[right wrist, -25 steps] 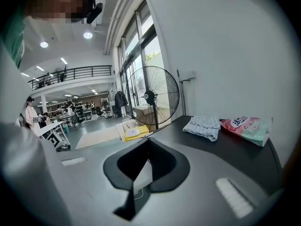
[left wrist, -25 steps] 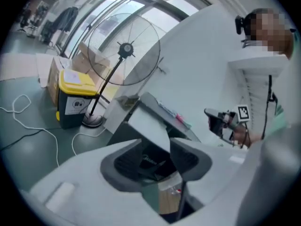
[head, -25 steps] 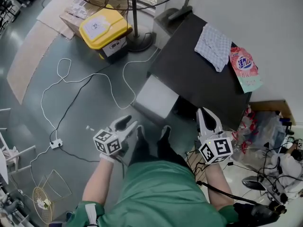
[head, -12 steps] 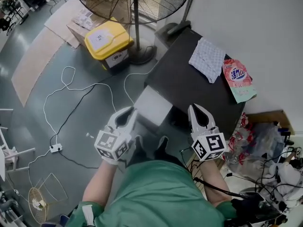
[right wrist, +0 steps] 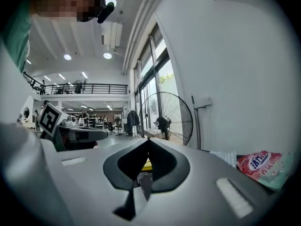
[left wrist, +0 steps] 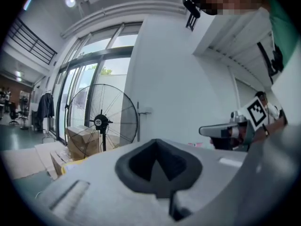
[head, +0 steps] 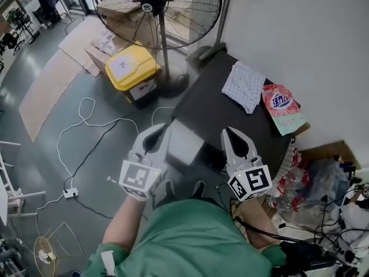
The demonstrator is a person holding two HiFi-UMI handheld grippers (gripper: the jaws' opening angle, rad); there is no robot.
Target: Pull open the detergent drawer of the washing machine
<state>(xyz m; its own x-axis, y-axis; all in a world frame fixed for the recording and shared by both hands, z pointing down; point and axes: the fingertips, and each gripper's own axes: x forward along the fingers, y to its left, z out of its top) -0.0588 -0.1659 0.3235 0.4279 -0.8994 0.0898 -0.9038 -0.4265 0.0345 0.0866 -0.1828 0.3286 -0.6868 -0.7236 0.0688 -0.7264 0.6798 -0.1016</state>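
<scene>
The washing machine's dark top point(head: 228, 117) fills the middle of the head view. A light grey box-like part point(head: 184, 142) juts out from its front; I cannot tell whether this is the drawer. My left gripper point(head: 164, 128) hangs in the air just left of that part, shut, with nothing between its jaws point(left wrist: 156, 141). To the right of the part my right gripper point(head: 227, 131) is also in the air, its tips meeting on nothing point(right wrist: 148, 139). Both point level, away from me, and neither touches the machine.
A checked cloth point(head: 245, 85) and a pink detergent bag point(head: 281, 108) lie on the machine's top. A big standing fan point(head: 158, 10) and a yellow bin point(head: 128, 68) stand beyond. White cables point(head: 86, 131) run over the floor at left. Bags and wires point(head: 323, 178) crowd the right.
Both grippers have come up towards the camera, the left one more. The left one has rolled and its jaws have closed. The view has tilted up to show more of the fan.
</scene>
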